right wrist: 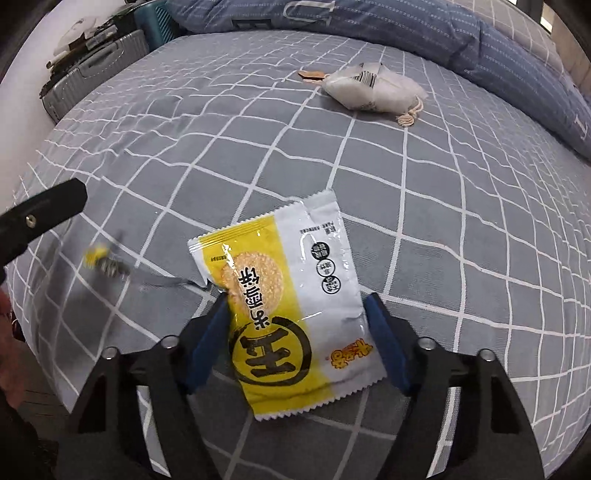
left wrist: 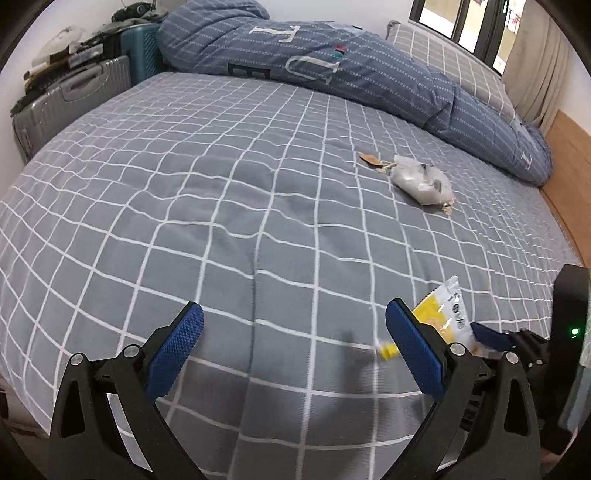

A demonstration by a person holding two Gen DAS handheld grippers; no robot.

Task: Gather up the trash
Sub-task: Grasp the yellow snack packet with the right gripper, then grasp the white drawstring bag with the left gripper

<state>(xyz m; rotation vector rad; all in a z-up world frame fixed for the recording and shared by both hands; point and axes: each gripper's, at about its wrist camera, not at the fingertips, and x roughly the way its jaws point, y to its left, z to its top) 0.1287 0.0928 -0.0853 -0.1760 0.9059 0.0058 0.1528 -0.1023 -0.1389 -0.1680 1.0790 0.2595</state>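
Note:
A yellow and white snack wrapper [right wrist: 288, 310] lies between the fingers of my right gripper [right wrist: 295, 317], which is closed onto its sides just above the grey checked bed [right wrist: 461, 192]; it also shows in the left wrist view [left wrist: 443, 314]. A small yellow scrap [left wrist: 387, 350] is blurred over the sheet, also seen in the right wrist view [right wrist: 95, 255]. My left gripper [left wrist: 295, 332] is open and empty over the bed. A crumpled white bag [left wrist: 423, 179] and a brown tag [left wrist: 370, 159] lie farther back; the bag also shows in the right wrist view [right wrist: 373, 92].
A folded blue quilt [left wrist: 332, 62] lies along the far side of the bed. Grey and teal suitcases [left wrist: 74, 96] stand at the back left. A wooden bed frame [left wrist: 569, 177] runs along the right, under a window [left wrist: 465, 22].

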